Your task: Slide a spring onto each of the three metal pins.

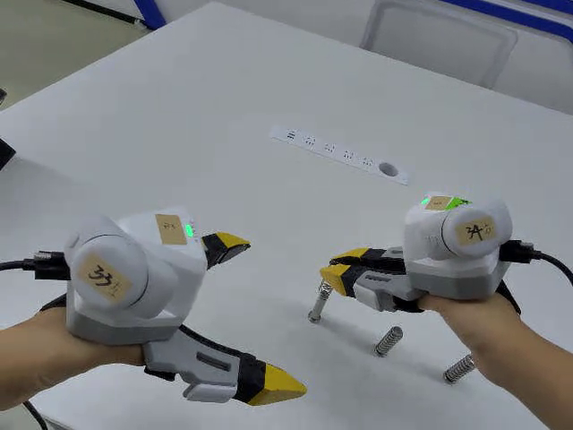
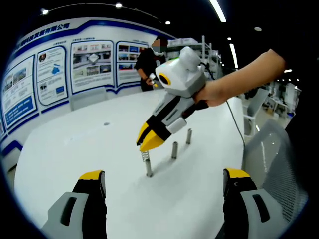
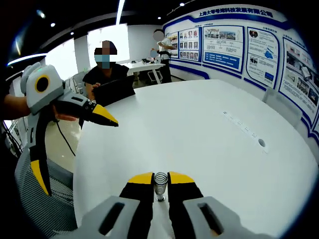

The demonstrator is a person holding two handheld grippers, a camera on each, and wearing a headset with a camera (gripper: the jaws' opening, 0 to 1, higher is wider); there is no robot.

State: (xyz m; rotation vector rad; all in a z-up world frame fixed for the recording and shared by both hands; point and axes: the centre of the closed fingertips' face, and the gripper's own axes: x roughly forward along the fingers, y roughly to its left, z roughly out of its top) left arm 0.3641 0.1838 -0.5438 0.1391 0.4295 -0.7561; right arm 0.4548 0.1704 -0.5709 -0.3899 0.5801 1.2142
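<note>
**Spring held over a pin**

The spring is pinched between the yellow tips of the right gripper. The jaws are closed on it, one on each side, so it cannot drop or roll away. It is held straight up and down, right over a metal pin that stands on the white table. In the left gripper view the bottom of the spring looks like it is just on the top of the pin. I think it is held straight because a tilted spring would catch on the pin and not slide down.

The left gripper holds nothing. Its jaws are wide apart, and it hangs off to the side, apart from the pins, so it is out of the way.

A second pin and a third pin stand near the right hand. They look ribbed, as if springs are on them already. So this looks like the last spring to put on.
</note>
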